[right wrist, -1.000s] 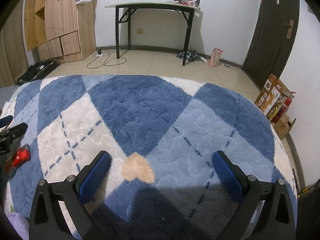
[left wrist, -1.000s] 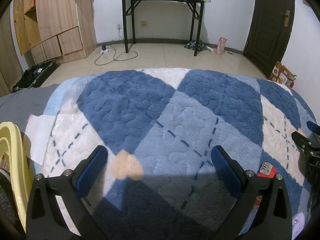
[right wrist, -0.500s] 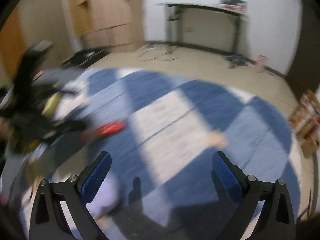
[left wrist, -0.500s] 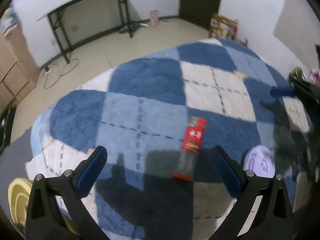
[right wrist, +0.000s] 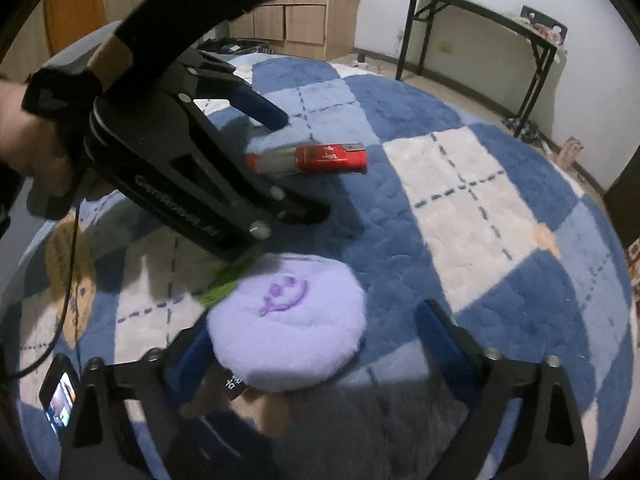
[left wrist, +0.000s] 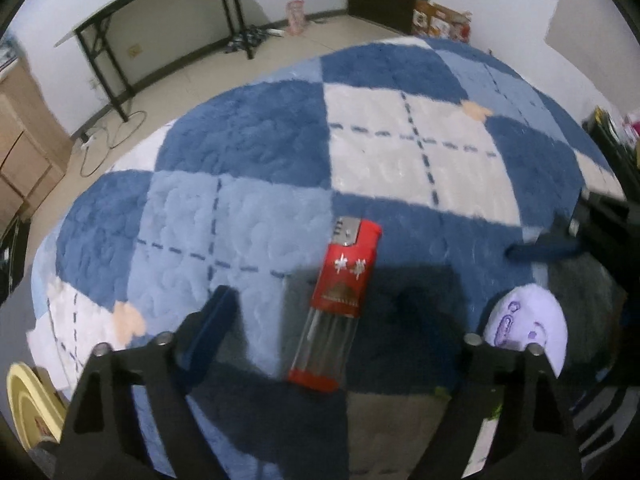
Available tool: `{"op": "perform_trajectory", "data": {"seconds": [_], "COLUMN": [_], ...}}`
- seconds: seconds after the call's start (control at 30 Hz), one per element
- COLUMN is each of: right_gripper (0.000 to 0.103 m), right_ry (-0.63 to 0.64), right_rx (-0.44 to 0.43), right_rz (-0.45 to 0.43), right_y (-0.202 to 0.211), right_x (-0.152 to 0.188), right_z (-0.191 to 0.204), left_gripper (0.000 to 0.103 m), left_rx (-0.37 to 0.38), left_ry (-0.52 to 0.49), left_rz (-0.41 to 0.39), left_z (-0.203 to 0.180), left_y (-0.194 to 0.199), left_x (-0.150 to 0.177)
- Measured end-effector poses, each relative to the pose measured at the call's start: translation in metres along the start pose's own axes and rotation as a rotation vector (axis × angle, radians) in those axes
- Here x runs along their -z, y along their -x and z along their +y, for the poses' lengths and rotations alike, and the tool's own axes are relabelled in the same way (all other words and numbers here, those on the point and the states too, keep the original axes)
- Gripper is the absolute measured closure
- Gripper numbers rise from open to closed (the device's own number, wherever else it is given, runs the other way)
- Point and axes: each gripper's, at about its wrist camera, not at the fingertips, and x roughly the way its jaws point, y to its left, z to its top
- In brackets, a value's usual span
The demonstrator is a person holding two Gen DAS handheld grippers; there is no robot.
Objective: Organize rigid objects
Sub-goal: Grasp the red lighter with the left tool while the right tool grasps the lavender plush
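The left gripper point(left wrist: 320, 316) is seen with its jaws closing but not yet pressed on anything; the lighter point(left wrist: 338, 308) lies between them on the rug point(left wrist: 248, 148), with rug showing on both sides of it. The lighter's clear end points toward 6 o'clock in the left wrist view and its metal-capped red end toward 12. No contact between the blue pads point(left wrist: 210, 322) and the lighter can be made out.

The right gripper point(right wrist: 316, 344) is likewise closing, with the puff point(right wrist: 288, 320) between its jaws. The left pad appears just beside the puff's edge at 9 o'clock, though whether it touches cannot be told; the right pad at 3 o'clock stands apart from it. A smiling face is stitched on the puff in darker purple. Something green pokes out at the puff's 10 o'clock edge, too blurred to name.

In the right wrist view, the left gripper is held by a hand point(right wrist: 32, 148) at 10 o'clock, and the lighter is seen beyond the puff at 12 o'clock.

A yellow tray point(left wrist: 30, 412) sits at 8 o'clock in the left wrist view; its contents are too cropped to tell.

Farther off, a black table point(right wrist: 480, 28) stands by the wall
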Motion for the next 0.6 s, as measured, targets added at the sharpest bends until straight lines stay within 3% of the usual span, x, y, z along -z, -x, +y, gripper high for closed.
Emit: {"op": "perform_trajectory", "data": {"seconds": [0.07,0.13,0.17,0.43,0.6], "right_gripper": [0.037,0.043,0.043,0.043,0.043], "right_ry": [0.037,0.061,0.06,0.039,0.012], "right_rx": [-0.016,-0.015,-0.019,-0.008,-0.004], "right_rz": [-0.012,-0.017,-0.02,-0.037,-0.036], "right_y": [0.001,0.001,0.002,0.014,0.012], "right_x": [-0.002,-0.003,-0.002,0.002,-0.001], "right_z": [0.009,0.014,0.015,-0.002,-0.012], "left_gripper": [0.034,0.068,0.074,0.078,0.079], "left_rx": [-0.001,-0.007,-0.002,0.069,0.088], "left_ry": [0.023,0.03,0.038,0.095,0.12], "left_rz": [-0.015,-0.038,-0.042,-0.022,-0.071], "left_z": [-0.001,-0.003,-0.003,0.008,0.012], "left_y": [0.002,0.008,0.011,0.007,0.025], "left_x": [0.001,0.003,0.003,0.002,0.006]}}
